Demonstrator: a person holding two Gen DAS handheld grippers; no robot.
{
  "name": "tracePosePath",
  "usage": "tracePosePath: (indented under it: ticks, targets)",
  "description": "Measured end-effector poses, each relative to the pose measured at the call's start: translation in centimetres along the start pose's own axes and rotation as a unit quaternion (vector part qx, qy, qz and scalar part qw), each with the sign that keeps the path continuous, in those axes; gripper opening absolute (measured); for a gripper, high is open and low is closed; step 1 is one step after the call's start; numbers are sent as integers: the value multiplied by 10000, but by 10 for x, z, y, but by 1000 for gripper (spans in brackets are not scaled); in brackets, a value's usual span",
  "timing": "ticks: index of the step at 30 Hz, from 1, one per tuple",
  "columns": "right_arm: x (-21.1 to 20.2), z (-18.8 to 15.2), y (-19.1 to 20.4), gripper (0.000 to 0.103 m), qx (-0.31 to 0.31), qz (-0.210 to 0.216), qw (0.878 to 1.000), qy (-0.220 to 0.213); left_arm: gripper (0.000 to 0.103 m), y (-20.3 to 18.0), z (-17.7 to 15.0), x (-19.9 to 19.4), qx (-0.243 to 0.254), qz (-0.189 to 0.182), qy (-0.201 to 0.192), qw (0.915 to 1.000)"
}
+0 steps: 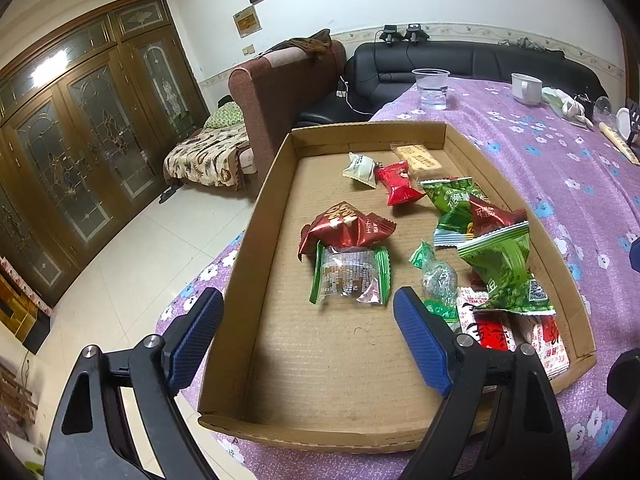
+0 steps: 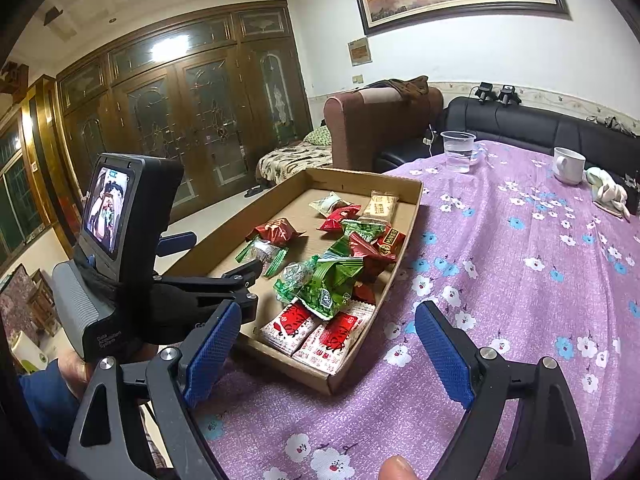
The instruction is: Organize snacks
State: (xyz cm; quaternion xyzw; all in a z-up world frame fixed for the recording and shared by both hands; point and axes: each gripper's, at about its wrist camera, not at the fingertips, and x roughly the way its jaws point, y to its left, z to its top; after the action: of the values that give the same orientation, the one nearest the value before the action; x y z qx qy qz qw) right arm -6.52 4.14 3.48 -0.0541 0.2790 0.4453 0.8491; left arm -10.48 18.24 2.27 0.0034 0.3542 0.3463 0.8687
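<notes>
the left gripper [image 1: 308, 320] hangs over the near end of a cardboard tray [image 1: 320, 436], jaws wide and empty. its left finger sits outside the tray's left wall, its right finger inside over the tray floor. just ahead, between the fingers, lies a clear packet with green ends [image 1: 350, 274], and touching its far edge a dark red packet [image 1: 346, 228]. right beside the right fingertip is a small green foil candy [image 1: 436, 276]. further right of that finger snacks are heaped: green bags [image 1: 500, 268], and red-and-white sachets [image 1: 492, 328] partly hidden behind the finger. well ahead, near the far wall, lie a white packet [image 1: 360, 168], a red candy [image 1: 398, 184] and a tan biscuit bar [image 1: 418, 158].

the right gripper [image 2: 328, 336] is also wide open and holds nothing. the tray's near right corner [image 2: 330, 384] lies between its fingers, the sachets [image 2: 320, 336] just ahead of its left finger, and bare purple flowered cloth [image 2: 500, 260] ahead of its right one. the left gripper's body with a small screen [image 2: 106, 208] stands left of its left finger. far ahead on the cloth stand a clear cup [image 2: 458, 150] and a white mug [image 2: 568, 166].
</notes>
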Motion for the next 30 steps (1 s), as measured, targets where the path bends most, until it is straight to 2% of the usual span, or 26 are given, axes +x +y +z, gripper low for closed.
tracePosePath:
  ticks: [30]
  targets:
    - [1, 1, 1, 90, -28, 4, 10000, -7, 88, 5, 2, 0, -59, 63, 12, 10000]
